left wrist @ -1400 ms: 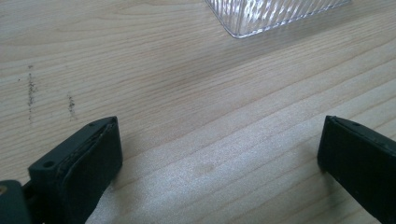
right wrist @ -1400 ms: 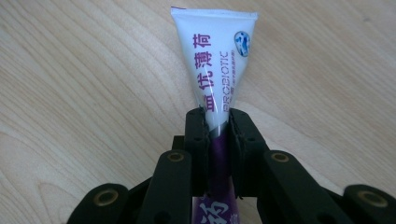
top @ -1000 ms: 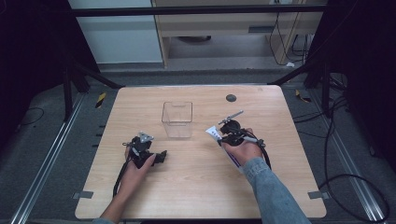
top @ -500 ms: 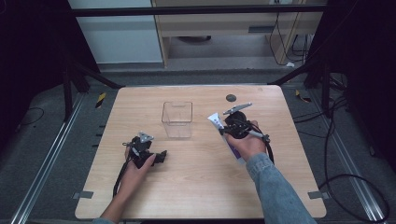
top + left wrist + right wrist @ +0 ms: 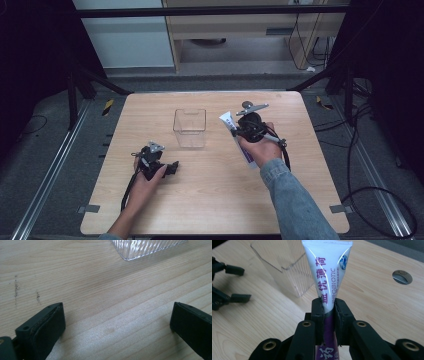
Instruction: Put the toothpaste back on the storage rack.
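Note:
A white and purple toothpaste tube (image 5: 327, 282) is clamped between the jaws of my right gripper (image 5: 328, 315), its flat crimped end pointing up and away. In the high view the right gripper (image 5: 236, 130) holds the tube (image 5: 227, 121) just right of a clear plastic box (image 5: 190, 128) that stands open-topped on the table. My left gripper (image 5: 172, 167) rests low on the wood in front of the box, jaws wide apart with bare table between them (image 5: 117, 322). A corner of the clear box (image 5: 145, 248) lies ahead of it.
The wooden table (image 5: 210, 200) has a round metal grommet (image 5: 402, 277) near its far right side. A cable (image 5: 129, 187) trails from the left gripper along the forearm. Dark floor, metal rails and cables surround the table.
My right gripper has lifted the toothpaste tube and carried it away from me and slightly left, nearer the clear box. The left gripper has stayed put.

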Demonstrator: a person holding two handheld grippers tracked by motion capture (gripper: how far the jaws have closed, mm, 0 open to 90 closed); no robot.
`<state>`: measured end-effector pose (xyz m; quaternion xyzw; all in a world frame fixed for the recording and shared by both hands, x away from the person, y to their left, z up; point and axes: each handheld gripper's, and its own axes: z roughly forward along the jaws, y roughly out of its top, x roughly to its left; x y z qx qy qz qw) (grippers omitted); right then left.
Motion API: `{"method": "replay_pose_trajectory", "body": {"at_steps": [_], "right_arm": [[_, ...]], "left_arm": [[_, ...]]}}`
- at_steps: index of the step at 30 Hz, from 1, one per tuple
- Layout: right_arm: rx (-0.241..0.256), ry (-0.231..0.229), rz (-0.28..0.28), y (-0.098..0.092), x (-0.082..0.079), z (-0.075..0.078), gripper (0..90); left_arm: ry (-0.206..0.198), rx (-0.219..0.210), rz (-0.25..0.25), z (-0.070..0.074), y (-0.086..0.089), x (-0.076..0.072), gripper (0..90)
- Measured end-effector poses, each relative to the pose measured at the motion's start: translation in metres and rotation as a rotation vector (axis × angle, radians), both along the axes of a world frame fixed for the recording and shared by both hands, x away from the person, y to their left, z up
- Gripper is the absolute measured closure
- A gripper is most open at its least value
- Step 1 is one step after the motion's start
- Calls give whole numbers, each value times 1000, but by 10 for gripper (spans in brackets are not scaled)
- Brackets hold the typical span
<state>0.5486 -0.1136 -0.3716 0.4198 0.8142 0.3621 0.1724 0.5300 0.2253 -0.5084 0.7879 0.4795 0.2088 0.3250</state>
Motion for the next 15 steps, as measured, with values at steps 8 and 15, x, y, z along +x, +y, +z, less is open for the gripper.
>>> {"method": "replay_pose_trajectory", "body": {"at_steps": [8, 15], "right_arm": [[58, -44, -13, 6, 3, 17, 794], [96, -87, -26, 8, 3, 26, 794]], "left_arm": [[0, 1, -1, 0, 0, 0, 0], [0, 0, -2, 0, 0, 0, 0]]}}
